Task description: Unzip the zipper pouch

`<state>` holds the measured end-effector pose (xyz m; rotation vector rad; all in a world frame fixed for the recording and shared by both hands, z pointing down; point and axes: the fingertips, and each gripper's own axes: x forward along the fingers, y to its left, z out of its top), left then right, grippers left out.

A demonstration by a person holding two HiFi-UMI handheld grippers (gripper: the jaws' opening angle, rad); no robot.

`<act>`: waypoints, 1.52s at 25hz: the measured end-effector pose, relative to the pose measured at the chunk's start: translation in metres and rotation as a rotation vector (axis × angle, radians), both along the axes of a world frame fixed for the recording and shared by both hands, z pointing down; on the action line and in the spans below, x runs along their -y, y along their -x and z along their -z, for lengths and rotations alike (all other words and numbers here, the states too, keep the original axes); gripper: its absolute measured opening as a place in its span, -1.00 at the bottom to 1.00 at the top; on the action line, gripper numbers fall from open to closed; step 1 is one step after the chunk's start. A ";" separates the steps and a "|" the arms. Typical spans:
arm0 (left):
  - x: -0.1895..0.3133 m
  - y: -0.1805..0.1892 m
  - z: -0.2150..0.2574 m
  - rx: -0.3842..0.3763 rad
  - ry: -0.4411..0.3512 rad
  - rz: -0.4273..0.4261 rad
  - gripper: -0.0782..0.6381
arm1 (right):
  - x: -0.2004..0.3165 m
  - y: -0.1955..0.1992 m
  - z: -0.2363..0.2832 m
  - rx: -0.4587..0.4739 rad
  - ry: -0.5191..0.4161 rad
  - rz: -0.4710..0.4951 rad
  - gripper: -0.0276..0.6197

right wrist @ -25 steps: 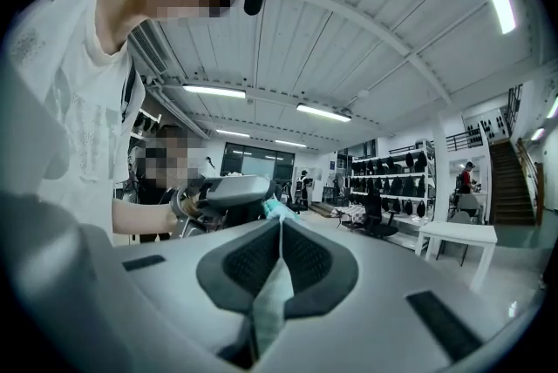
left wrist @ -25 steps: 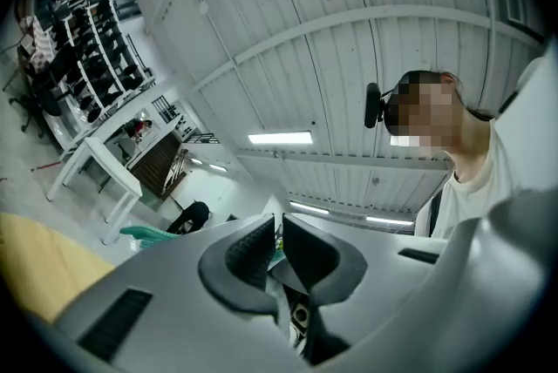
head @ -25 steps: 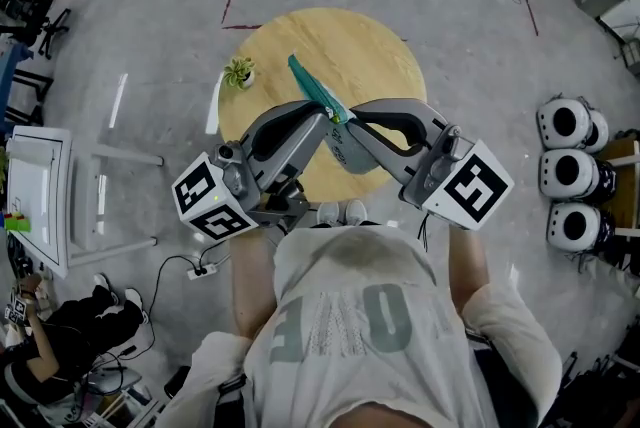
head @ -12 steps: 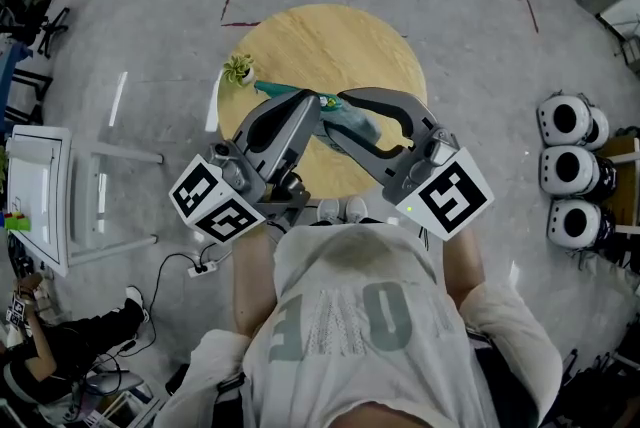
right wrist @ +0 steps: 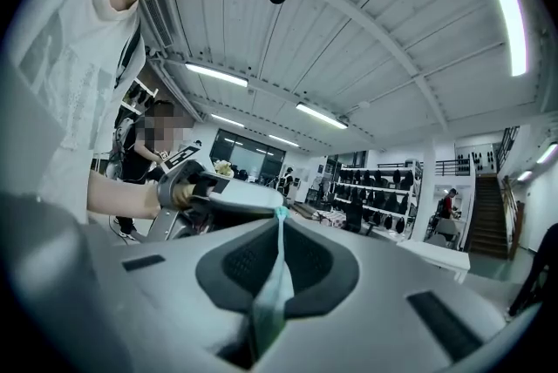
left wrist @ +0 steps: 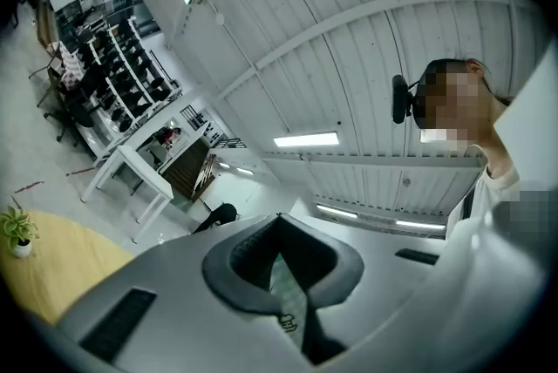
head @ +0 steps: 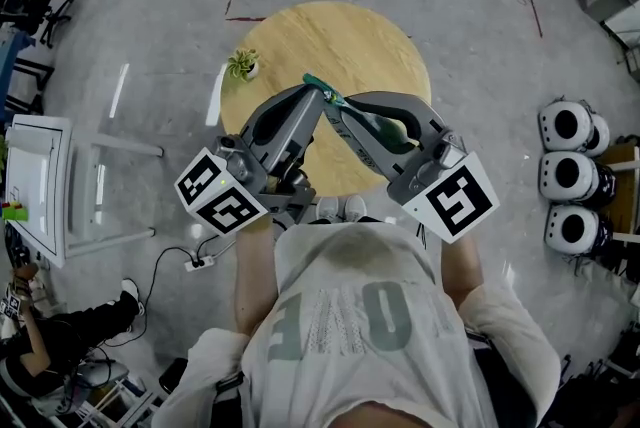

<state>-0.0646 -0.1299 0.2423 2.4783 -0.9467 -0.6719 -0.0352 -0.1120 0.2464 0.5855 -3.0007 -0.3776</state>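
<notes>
A teal zipper pouch (head: 388,128) hangs in the air over the round wooden table (head: 300,36), held between both grippers. My left gripper (head: 318,96) and right gripper (head: 345,102) meet tip to tip, and a short teal end of the pouch sticks out above them. In the left gripper view the left gripper (left wrist: 279,219) is shut, with pale green pouch fabric (left wrist: 286,280) pinched between its dark pads. In the right gripper view the right gripper (right wrist: 281,214) is shut on a thin fold of the teal pouch (right wrist: 272,284). The zipper pull is not visible.
A small potted plant (head: 243,66) stands at the table's left edge. Three white round devices (head: 570,171) sit on the floor at the right. A white table (head: 40,196) and a power strip (head: 200,261) are at the left. Other people stand in the room.
The pouch's long teal end pointed up-left a second ago, then swung low to the left. Now only a short tip shows above the jaw tips. Both grippers shifted slightly.
</notes>
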 end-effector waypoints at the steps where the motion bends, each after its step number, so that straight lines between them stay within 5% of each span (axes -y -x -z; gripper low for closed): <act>1: 0.000 -0.001 -0.001 -0.003 0.004 0.000 -0.71 | 0.000 -0.001 0.000 -0.002 -0.004 -0.005 -0.80; 3: 0.005 0.002 -0.007 0.009 0.036 0.025 -0.71 | -0.001 -0.004 0.001 0.020 0.010 -0.016 -0.81; 6: 0.019 0.033 -0.042 0.143 0.131 0.173 -0.71 | -0.004 -0.021 0.023 0.152 0.055 0.000 -0.81; 8: 0.021 0.061 -0.058 0.145 0.166 0.236 -0.71 | -0.009 -0.033 0.039 0.198 0.041 0.005 -0.81; 10: 0.019 0.076 -0.057 0.091 0.162 0.249 -0.71 | -0.013 -0.035 0.041 0.179 0.019 0.012 -0.81; 17: 0.022 0.074 -0.059 0.119 0.156 0.264 -0.71 | -0.013 -0.033 0.034 0.185 0.052 0.014 -0.81; 23: 0.021 0.080 -0.056 0.214 0.130 0.322 -0.70 | -0.012 -0.035 0.032 0.184 0.066 0.017 -0.81; 26: 0.021 0.091 -0.057 0.278 0.140 0.394 -0.70 | -0.009 -0.037 0.028 0.158 0.064 0.009 -0.81; 32: 0.012 0.117 -0.047 0.192 0.120 0.509 -0.70 | 0.016 -0.033 0.002 0.036 0.032 -0.068 -0.81; 38: 0.002 0.122 -0.035 0.322 0.051 0.619 -0.71 | 0.051 -0.026 -0.048 -0.148 -0.013 -0.123 -0.81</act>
